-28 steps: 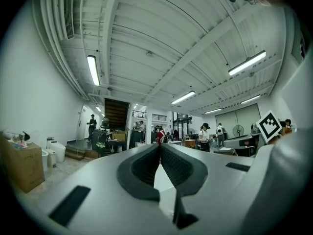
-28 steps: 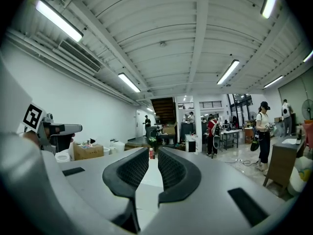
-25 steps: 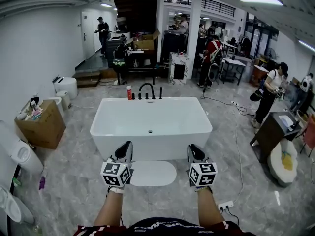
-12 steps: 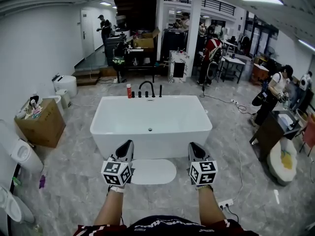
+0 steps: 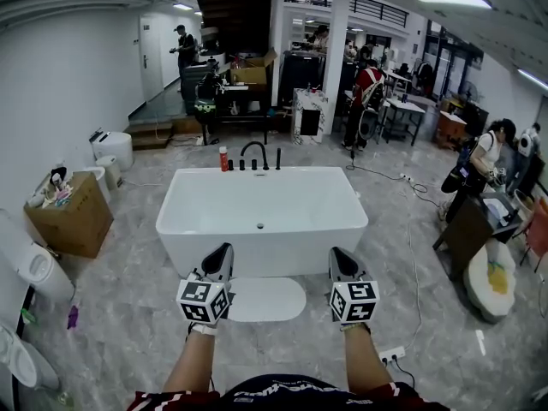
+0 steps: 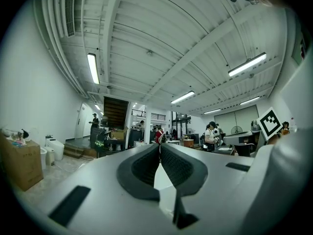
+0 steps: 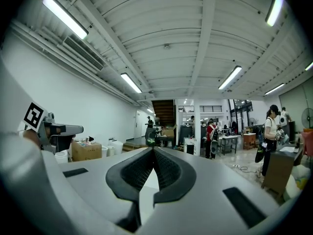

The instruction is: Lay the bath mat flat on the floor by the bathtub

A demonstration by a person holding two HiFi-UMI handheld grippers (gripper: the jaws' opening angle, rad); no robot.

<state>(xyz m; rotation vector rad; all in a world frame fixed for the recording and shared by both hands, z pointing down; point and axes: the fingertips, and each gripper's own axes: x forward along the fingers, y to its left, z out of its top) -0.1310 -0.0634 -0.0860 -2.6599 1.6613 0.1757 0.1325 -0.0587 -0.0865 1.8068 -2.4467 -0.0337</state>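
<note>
**Mat flat by the tub, both tongs closed**

The mat [image 5: 261, 300], white and oval, is seen lying flat on the floor [image 5: 128, 315]. Its far edge is placed just beside the near wall of the tub [image 5: 261, 217]. The left tongs [image 5: 221, 252] and the right tongs [image 5: 341, 255] are held level and pointed toward the tub, with the mat seen between them in the head view (whether either tip touches the tub's wall cannot be told from there).

In the left gripper view the left tongs are shown with their tips pressed together and nothing caught between them. In the right gripper view the right tongs are likewise met tip to tip; they have just been closing, and nothing is held there.

A black tap [image 5: 255, 154] and a red bottle [image 5: 224, 160] are set at the tub's far rim. A box [image 5: 73, 217] is stood on the floor well to the left of the tub.
</note>
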